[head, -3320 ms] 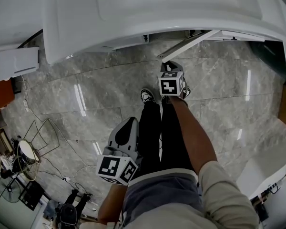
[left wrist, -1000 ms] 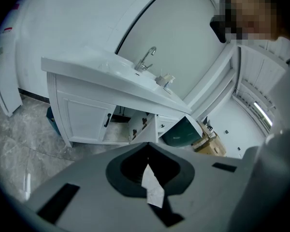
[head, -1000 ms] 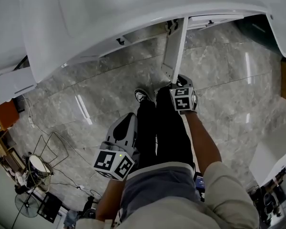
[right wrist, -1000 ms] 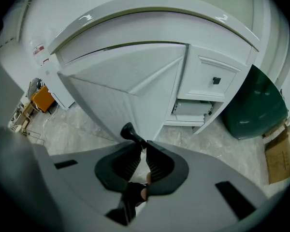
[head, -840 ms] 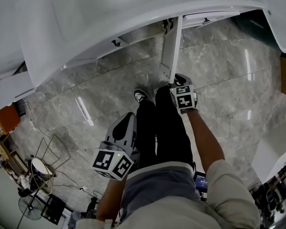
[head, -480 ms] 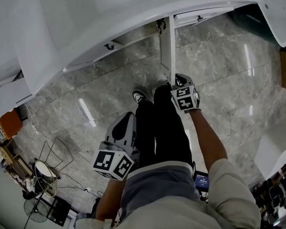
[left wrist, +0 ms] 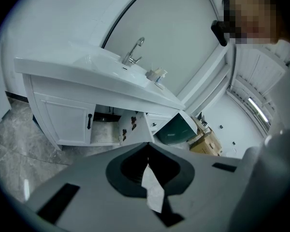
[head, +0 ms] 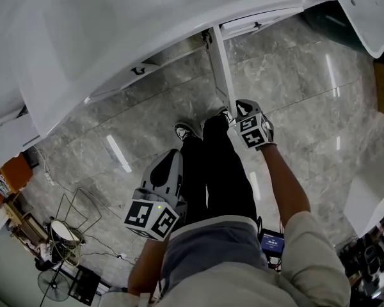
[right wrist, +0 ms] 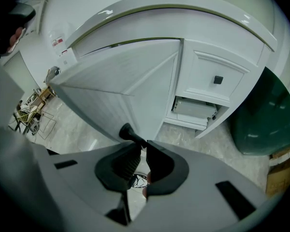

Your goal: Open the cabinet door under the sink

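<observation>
Right claw [right wrist: 141, 148] is clamped on the black handle [right wrist: 129, 133] of the cabinet door [right wrist: 130, 81], found swung well out below the sink [left wrist: 99, 62]; left claw [left wrist: 147, 151] is closed on nothing. Grip on the handle could be lost at the tips if it is pulled off the door's arc.

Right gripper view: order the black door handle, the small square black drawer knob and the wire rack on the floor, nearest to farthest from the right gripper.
1. The black door handle: clamped between the jaws of the right gripper.
2. The small square black drawer knob: up and to the right, on the white drawer front.
3. The wire rack: far left, well back in the room.
</observation>
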The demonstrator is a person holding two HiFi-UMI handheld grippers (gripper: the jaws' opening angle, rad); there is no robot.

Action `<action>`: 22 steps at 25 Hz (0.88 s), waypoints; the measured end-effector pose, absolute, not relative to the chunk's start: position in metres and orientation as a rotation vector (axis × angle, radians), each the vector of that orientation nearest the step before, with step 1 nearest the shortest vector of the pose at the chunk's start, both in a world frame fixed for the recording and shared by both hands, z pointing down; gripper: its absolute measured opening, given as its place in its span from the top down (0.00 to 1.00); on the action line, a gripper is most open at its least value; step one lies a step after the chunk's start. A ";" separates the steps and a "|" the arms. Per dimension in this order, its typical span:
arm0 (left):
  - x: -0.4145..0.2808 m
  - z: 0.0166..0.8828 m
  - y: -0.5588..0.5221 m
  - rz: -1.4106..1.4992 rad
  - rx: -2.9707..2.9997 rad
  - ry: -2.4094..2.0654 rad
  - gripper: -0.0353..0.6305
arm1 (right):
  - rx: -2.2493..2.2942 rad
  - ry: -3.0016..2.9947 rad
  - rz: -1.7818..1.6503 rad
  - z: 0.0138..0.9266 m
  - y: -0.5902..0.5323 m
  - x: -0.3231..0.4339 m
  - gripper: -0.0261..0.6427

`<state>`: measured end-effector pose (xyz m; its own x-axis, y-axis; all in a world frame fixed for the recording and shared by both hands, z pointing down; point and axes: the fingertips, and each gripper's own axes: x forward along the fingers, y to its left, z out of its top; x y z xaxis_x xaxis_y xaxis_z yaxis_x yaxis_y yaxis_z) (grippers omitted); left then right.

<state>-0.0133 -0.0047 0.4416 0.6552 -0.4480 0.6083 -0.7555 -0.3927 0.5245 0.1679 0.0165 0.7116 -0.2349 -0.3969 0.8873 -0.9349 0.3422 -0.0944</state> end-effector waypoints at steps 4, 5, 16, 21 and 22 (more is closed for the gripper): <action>-0.002 0.438 -0.011 0.449 2.035 -0.928 0.95 | 1.143 -1.782 0.857 0.713 0.019 0.184 0.90; 0.001 0.439 -0.011 0.445 2.028 -0.923 0.95 | 1.126 -1.781 0.854 0.713 0.019 0.186 0.90; 0.032 0.436 -0.017 0.454 2.036 -0.916 0.95 | 1.011 -1.781 0.755 0.713 0.018 0.226 0.90; 0.041 0.435 -0.020 0.445 2.034 -0.927 0.95 | 0.970 -1.804 0.747 0.712 0.017 0.227 0.90; 0.043 0.435 -0.021 0.438 2.036 -0.927 0.95 | 0.970 -1.805 0.749 0.712 0.016 0.227 0.90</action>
